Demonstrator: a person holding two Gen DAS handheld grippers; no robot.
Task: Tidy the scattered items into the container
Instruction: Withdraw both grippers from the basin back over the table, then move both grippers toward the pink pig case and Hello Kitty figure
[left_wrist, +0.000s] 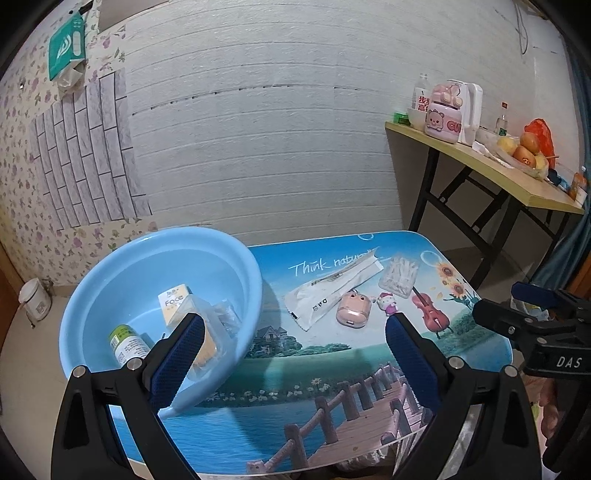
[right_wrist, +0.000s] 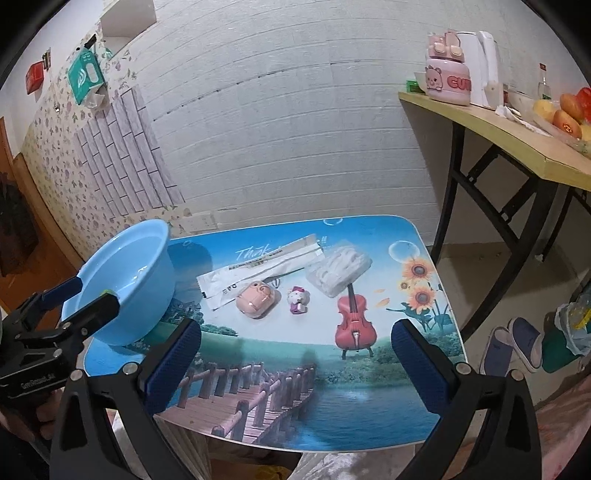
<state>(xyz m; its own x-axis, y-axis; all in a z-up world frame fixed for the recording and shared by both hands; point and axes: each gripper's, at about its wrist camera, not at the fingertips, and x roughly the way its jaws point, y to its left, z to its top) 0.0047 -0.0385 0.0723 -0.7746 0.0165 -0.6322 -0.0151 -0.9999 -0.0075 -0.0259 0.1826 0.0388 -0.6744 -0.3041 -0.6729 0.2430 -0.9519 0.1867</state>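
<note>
Both grippers are wide open and hold nothing: the left gripper (left_wrist: 295, 332) by the blue bowl (left_wrist: 110, 266), the right gripper (right_wrist: 295, 334) near the pink case (right_wrist: 256, 298), toy kitty (right_wrist: 298, 299) and white packet (right_wrist: 258, 267) on the table (right_wrist: 388, 398).

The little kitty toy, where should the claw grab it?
Probably around the kitty toy at its middle, coming straight down with the open right claw. It lies flat, apart from the pink earbud case, so a finger fits either side.

Left hand-held gripper (left_wrist: 293, 341) finger hides basin (left_wrist: 110, 266) items; labels unreadable.
</note>
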